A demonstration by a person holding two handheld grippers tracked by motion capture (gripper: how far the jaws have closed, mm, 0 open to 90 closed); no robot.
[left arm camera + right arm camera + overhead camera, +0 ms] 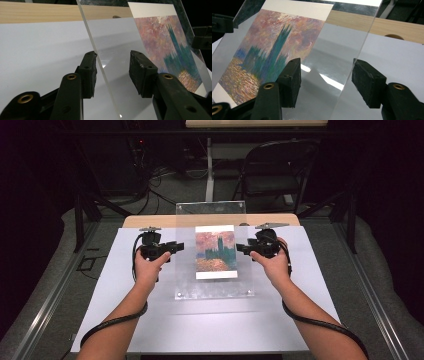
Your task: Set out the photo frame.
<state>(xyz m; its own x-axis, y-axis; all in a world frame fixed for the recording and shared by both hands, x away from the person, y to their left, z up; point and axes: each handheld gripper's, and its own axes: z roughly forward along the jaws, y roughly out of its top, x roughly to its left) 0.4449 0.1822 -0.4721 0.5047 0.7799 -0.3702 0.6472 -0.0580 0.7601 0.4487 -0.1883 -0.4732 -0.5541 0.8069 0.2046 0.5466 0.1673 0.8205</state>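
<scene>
The clear plastic sheet is tilted up off the white table, its near edge down by the person and its far edge raised toward the wooden strip at the back. A painted picture of a dark tower under a pink sky lies against it, framed by the clear border. My guess is the work is at an early stage: the sheet is lined up between both tools, but neither has actually taken hold yet, so gripping and then lifting or laying it down is all left to do.

The left gripper comes in from the sheet's left side, its jaws spread with the sheet's edge standing between them; in the left gripper view one jaw is close against the edge, the other well off it. The right gripper mirrors it on the right side, and its own view shows the jaws wide apart with the right edge running between them, neither one pressing on it.

Both forearms reach forward about level, hands wrapped round the handles, the tools pointing inward at each other across the picture, cables looping back under the arms
</scene>
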